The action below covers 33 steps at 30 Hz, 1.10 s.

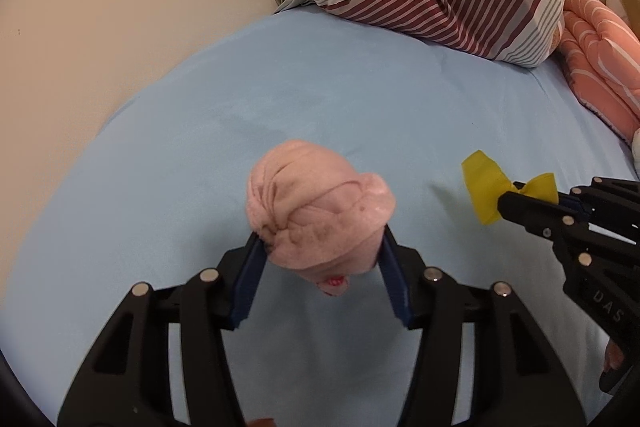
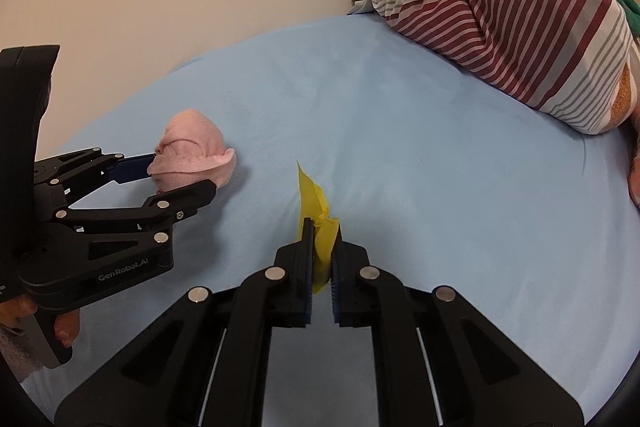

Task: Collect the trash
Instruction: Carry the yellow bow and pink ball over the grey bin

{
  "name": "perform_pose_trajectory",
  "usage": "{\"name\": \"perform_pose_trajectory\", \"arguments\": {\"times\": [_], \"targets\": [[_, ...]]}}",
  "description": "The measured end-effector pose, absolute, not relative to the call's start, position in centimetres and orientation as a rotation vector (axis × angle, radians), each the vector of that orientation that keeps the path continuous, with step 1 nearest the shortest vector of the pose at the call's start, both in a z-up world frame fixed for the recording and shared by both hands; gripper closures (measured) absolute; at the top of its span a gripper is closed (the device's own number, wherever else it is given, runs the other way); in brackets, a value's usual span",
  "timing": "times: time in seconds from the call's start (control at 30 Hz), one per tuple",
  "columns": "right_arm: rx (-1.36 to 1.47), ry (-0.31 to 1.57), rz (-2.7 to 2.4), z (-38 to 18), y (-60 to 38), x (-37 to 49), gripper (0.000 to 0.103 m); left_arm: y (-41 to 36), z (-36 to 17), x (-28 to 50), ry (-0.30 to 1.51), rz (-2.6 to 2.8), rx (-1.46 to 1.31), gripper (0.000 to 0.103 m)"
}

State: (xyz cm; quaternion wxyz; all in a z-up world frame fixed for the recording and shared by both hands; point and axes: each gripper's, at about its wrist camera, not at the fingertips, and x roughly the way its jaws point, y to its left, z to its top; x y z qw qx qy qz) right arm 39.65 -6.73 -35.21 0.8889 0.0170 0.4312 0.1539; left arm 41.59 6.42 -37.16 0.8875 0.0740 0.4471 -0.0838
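Two pieces of trash are already picked up, so the grasping step looks finished; next, I think, both must be carried to a bin, which is not visible. Left hand-held gripper (image 1: 320, 247) pinches the pink wad (image 1: 318, 211) just above the bed (image 1: 360, 99). Right hand-held gripper (image 2: 322, 227), tilted downward, pinches the yellow scrap (image 2: 316, 211) beside that wad.

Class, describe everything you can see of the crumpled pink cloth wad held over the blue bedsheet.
The crumpled pink cloth wad looks like soft, fuzzy fabric bunched into a rounded lump, with deep folds, a few dark specks and a small red patch on its near underside. The left gripper has its blue-padded jaws pressed on either side of it. In the right wrist view a rolled edge sticks out to the right, and the wad appears to be just above the light blue bedsheet.
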Motion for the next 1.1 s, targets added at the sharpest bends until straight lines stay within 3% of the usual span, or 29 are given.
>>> {"name": "perform_pose_trajectory", "arguments": {"times": [0.43, 1.1], "targets": [[0.056, 0.88, 0.314, -30.3, -7.5, 33.3, 0.097, 6.2, -31.6, 33.8, 0.913, -0.161, 0.162, 0.049], [0.046, 0.771, 0.337, -17.4, -7.6, 14.3, 0.097, 5.6, -18.2, 15.2, 0.812, -0.114, 0.112, 0.049]]}}
